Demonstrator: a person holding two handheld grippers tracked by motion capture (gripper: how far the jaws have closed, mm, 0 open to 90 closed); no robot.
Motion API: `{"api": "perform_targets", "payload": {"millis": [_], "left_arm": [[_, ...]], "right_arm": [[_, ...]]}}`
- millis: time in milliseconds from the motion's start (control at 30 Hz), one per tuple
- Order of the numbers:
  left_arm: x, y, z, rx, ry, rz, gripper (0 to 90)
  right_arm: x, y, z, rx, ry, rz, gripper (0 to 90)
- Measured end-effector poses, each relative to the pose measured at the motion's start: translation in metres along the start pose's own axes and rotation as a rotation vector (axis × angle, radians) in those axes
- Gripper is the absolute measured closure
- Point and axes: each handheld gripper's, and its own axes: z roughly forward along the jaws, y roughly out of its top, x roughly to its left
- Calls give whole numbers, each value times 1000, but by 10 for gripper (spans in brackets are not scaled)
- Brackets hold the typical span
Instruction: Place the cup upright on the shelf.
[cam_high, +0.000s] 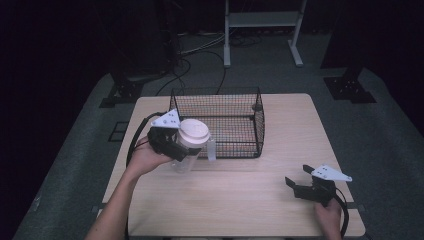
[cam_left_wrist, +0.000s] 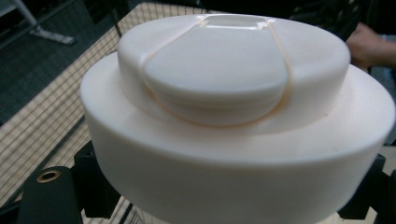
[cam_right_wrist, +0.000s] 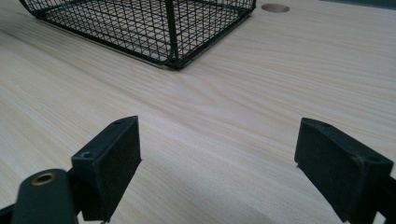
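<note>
Left gripper is clamped on the clear cup just under its white lid, holding it at the front left corner of the black wire basket; whether the cup base touches the table cannot be told (gripper and hand cover it). Right gripper rests low near the table's right front, jaws wide apart, nothing between them.

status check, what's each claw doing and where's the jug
Left claw shut on clear jug with white lid, held beside the wire basket's front left corner. Right claw open, holding nothing, low over the table. Basket wall stands between jug and basket interior.
</note>
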Motion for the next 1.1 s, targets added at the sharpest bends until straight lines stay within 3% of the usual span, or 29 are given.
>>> {"api": "perform_targets", "payload": {"millis": [367, 600, 800, 1100], "left_arm": [[17, 47, 16, 2, -31, 30, 151], [31, 65, 29, 12, -42, 26, 151], [42, 73, 42, 9, -50, 15, 151], [60, 75, 60, 2, -48, -38, 151]], "right_arm": [[-1, 0, 0, -4, 1, 1, 135], [-1, 0, 0, -4, 4, 1, 135], [-1, 0, 0, -6, 5, 1, 135], [-1, 0, -1, -9, 7, 1, 135]]}}
